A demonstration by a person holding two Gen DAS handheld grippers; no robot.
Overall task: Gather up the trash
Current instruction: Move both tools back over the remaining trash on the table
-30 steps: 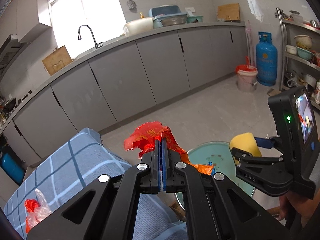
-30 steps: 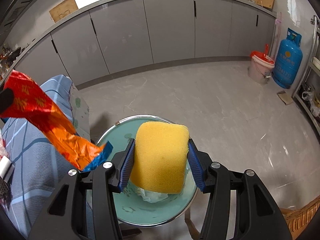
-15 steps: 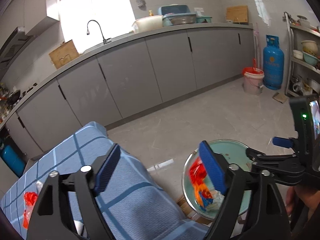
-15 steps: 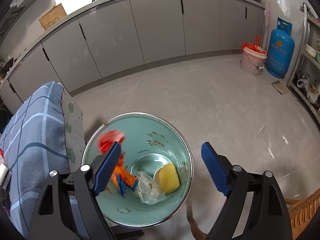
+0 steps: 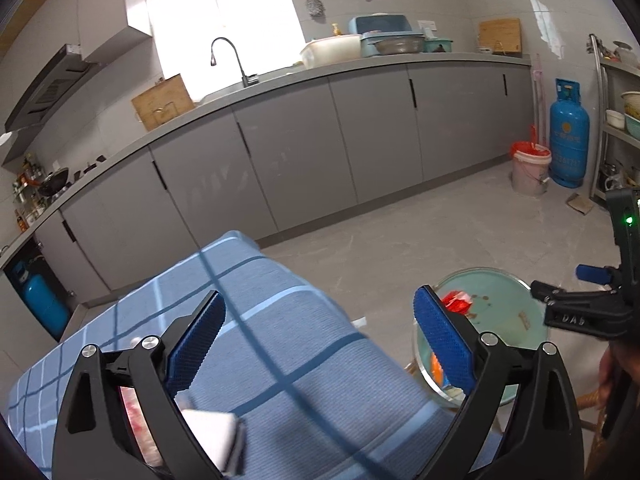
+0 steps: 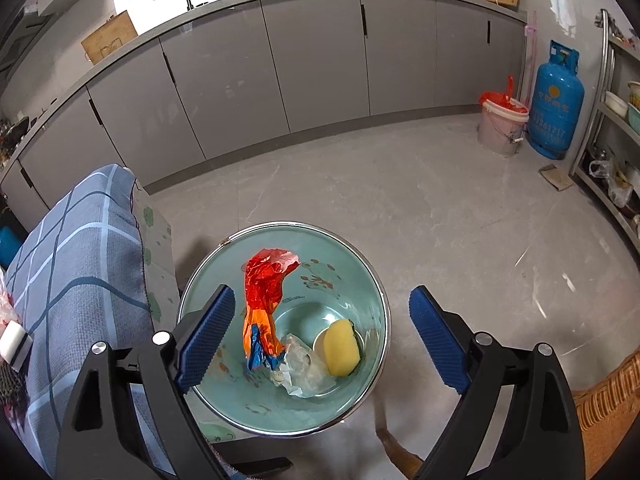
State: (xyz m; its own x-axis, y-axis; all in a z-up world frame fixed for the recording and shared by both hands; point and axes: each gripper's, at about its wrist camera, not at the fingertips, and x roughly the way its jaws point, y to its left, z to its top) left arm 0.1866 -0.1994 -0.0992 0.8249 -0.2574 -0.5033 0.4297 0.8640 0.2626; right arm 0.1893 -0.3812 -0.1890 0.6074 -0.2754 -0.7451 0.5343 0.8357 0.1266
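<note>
Both claws have just been opening: my right claw (image 6: 316, 336) gapes empty above the round teal enamel basin (image 6: 372, 280) holding dropped trash; my left claw (image 5: 318, 340), wide, faces the blue checked surface (image 5: 280, 320).

Home kitchen: grey cabinets (image 5: 304, 152), sink tap (image 5: 228, 60), probably a gas cylinder (image 5: 569, 136).

basin (image 5: 516, 280) part-hidden, white block (image 5: 212, 436) blurred

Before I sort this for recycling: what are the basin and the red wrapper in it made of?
Basin: seemingly enamelled metal, glossy teal inside, with a bare shiny steel rim.
Red wrapper: likely thin plastic or foil film, crinkled and glinting.
</note>
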